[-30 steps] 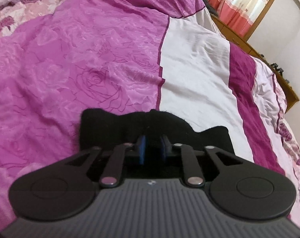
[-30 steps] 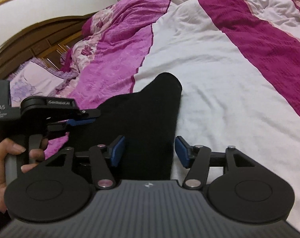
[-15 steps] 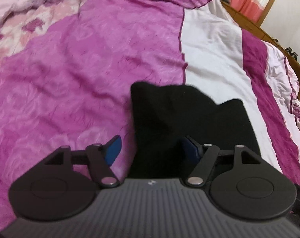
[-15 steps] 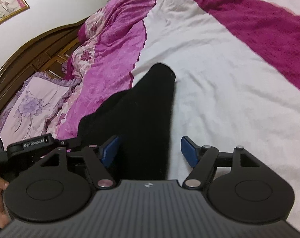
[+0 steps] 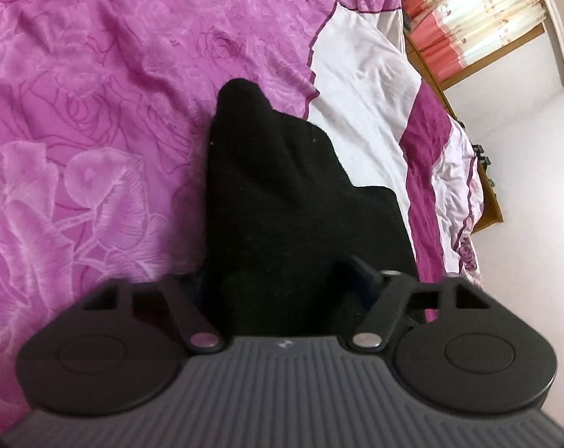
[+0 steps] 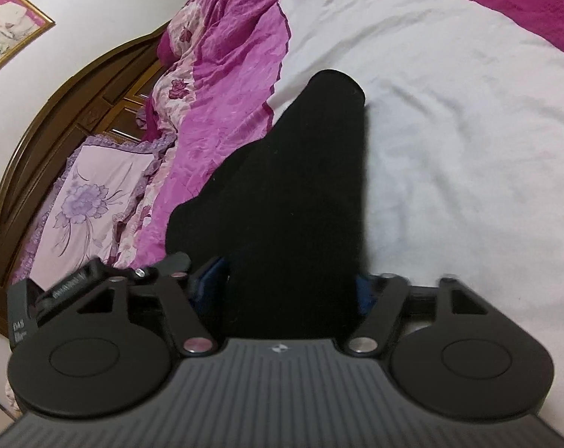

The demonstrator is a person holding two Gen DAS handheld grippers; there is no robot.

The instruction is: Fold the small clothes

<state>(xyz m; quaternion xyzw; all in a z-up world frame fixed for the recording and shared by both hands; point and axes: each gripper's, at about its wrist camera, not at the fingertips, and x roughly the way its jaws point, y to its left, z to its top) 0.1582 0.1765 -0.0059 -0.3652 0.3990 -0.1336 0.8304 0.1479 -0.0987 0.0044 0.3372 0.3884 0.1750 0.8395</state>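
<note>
Black garment (image 5: 282, 194) laid on bed (image 5: 95, 112), straddled near edge by wide-open, empty left claw (image 5: 282, 283) and right claw (image 6: 289, 287), probably positioned for gripping and folding.

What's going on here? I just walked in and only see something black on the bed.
A person holds a handheld gripper in each hand over a black sock lying on the pink and white bedspread. The left gripper and right gripper both straddle the sock's near end with jaws spread wide, neither clamped on it. The toe end points away, across the bedspread's pink-white seam.
</note>
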